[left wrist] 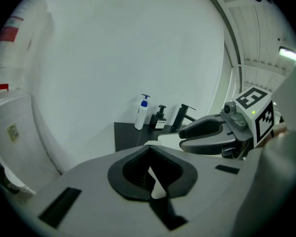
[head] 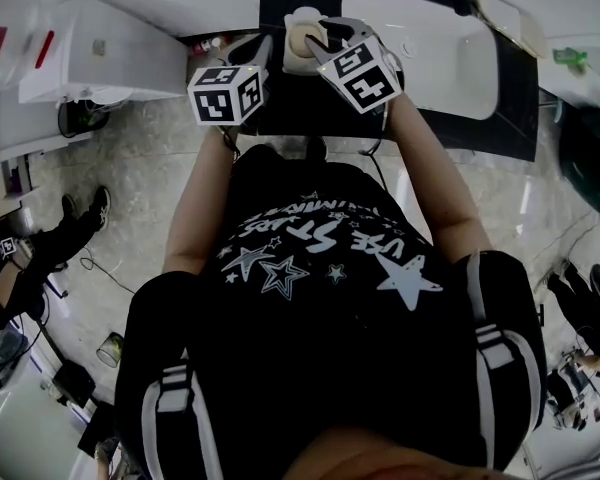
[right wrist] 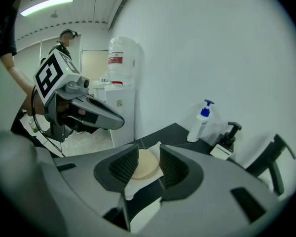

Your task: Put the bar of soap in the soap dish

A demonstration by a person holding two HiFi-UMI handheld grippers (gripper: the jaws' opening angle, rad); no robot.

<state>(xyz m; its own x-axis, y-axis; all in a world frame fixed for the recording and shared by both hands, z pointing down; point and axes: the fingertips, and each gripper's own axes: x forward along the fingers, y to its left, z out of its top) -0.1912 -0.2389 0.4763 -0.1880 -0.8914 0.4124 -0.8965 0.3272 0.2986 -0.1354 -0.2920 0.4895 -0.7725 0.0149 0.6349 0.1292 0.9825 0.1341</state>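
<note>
Your right tongs (right wrist: 147, 158) stand spread about the round beige bar of soap (right wrist: 143, 166), which lies in the white soap dish (right wrist: 129, 185), your left tongs (left wrist: 151, 171) pressed shut; probably light, hard and slippery, it is best held across its rim.

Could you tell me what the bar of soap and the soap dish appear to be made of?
The bar of soap looks like plain matte soap: a cream, dull, rounded disc. The soap dish under it is white and smooth, likely glazed ceramic or plastic; the look leaves that open.
</note>
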